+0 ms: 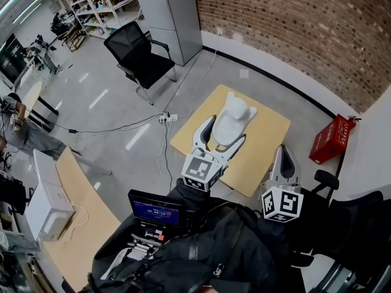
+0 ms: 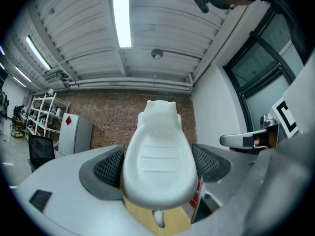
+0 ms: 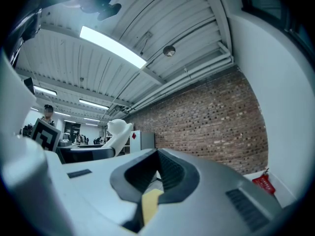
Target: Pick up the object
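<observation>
The object is a white, animal-shaped dish (image 1: 235, 118) with two small ears on top. My left gripper (image 1: 227, 129) is shut on it, with a jaw against each side, and it stands over the small yellow table (image 1: 269, 133). In the left gripper view the dish (image 2: 157, 156) fills the gap between the dark pads (image 2: 108, 168), raised towards the ceiling. My right gripper (image 1: 283, 151) is to the right, near the table's front right corner. Its jaws are shut and hold nothing (image 3: 156, 173). The right gripper view shows the dish (image 3: 118, 131) at the left.
A red box (image 1: 332, 139) stands on the floor right of the table, near the brick wall (image 1: 293, 23). A black office chair (image 1: 142, 57) and a grey cabinet (image 1: 174, 17) are behind. Cables (image 1: 165, 119) cross the floor. A wooden desk (image 1: 79, 218) is at the left.
</observation>
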`<action>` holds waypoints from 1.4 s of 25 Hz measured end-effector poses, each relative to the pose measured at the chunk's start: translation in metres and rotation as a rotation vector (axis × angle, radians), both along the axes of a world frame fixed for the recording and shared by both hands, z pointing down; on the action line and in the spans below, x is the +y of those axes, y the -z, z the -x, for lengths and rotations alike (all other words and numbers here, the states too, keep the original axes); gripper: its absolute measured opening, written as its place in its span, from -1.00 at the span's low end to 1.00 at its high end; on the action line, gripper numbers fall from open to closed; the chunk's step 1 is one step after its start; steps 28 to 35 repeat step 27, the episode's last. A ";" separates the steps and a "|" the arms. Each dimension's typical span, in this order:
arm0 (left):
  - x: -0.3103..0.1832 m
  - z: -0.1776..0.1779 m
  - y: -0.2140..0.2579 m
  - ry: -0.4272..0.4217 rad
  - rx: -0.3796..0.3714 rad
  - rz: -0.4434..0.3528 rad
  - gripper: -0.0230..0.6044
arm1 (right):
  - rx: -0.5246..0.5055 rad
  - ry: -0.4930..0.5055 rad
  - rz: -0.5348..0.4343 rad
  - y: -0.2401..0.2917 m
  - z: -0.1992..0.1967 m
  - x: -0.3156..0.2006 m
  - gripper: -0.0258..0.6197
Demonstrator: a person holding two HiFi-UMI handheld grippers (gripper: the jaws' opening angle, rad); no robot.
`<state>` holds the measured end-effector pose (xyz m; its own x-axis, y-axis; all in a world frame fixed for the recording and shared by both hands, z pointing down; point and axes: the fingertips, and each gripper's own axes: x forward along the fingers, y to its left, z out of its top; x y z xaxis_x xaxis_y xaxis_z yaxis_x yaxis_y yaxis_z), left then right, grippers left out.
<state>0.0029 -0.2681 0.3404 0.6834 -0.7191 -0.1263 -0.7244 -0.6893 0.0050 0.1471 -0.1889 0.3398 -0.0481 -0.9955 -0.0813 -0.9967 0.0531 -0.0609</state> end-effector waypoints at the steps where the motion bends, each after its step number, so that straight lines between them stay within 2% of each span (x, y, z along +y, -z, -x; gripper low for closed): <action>1: 0.000 0.001 -0.001 -0.001 0.000 0.000 0.42 | 0.003 0.001 0.001 -0.001 0.001 0.000 -0.91; 35: -0.001 -0.004 -0.007 -0.023 -0.028 0.017 0.42 | 0.035 0.026 0.010 -0.003 0.010 -0.002 -0.91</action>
